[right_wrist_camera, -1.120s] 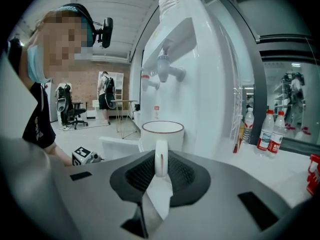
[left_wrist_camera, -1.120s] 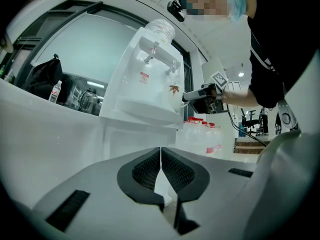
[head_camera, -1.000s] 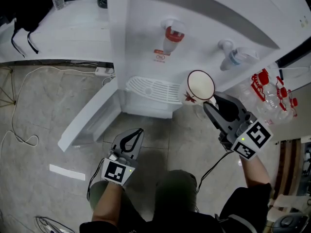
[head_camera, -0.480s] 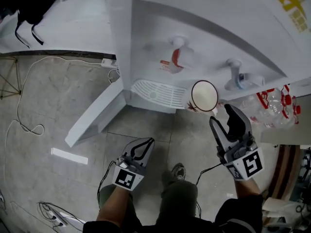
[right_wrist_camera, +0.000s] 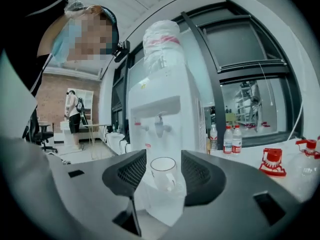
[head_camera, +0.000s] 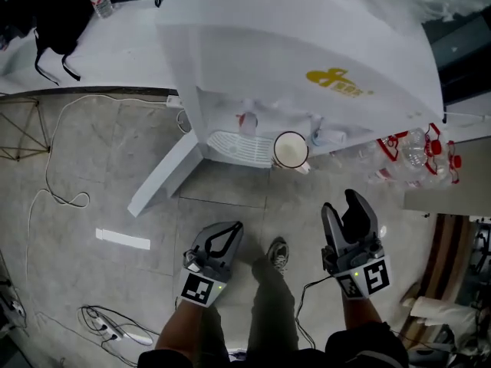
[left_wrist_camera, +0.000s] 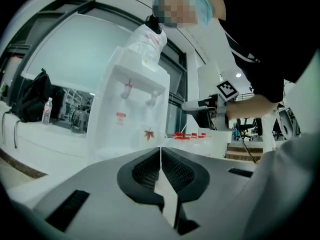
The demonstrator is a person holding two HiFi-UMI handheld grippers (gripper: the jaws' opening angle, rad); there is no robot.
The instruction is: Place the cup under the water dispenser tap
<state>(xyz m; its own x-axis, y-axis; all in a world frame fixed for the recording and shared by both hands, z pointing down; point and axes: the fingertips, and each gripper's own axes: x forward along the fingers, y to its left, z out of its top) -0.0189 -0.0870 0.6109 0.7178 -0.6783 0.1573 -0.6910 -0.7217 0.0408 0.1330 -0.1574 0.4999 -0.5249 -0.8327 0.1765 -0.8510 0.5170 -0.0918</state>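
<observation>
Head view, water dispenser [head_camera: 253, 60]: white, with a yellow logo [head_camera: 337, 79] on top; no words legible.
Head view, cup [head_camera: 290, 150]: upright at the right end of the drip tray [head_camera: 230, 142].
Head view, grippers: left gripper [head_camera: 232, 230] and right gripper [head_camera: 343, 205] are both well short of the cup.
Left gripper view, jaws: pressed together, nothing between them.
Left gripper view, markings: red label [left_wrist_camera: 121, 116] on the dispenser front, print too small to read; red maple leaf [left_wrist_camera: 149, 134] on the cup.
Right gripper view, jaws: wide apart, just been opening, pads touching nothing.
Right gripper view, cup: beyond the jaws, beneath the right-hand tap [right_wrist_camera: 160, 128].
</observation>
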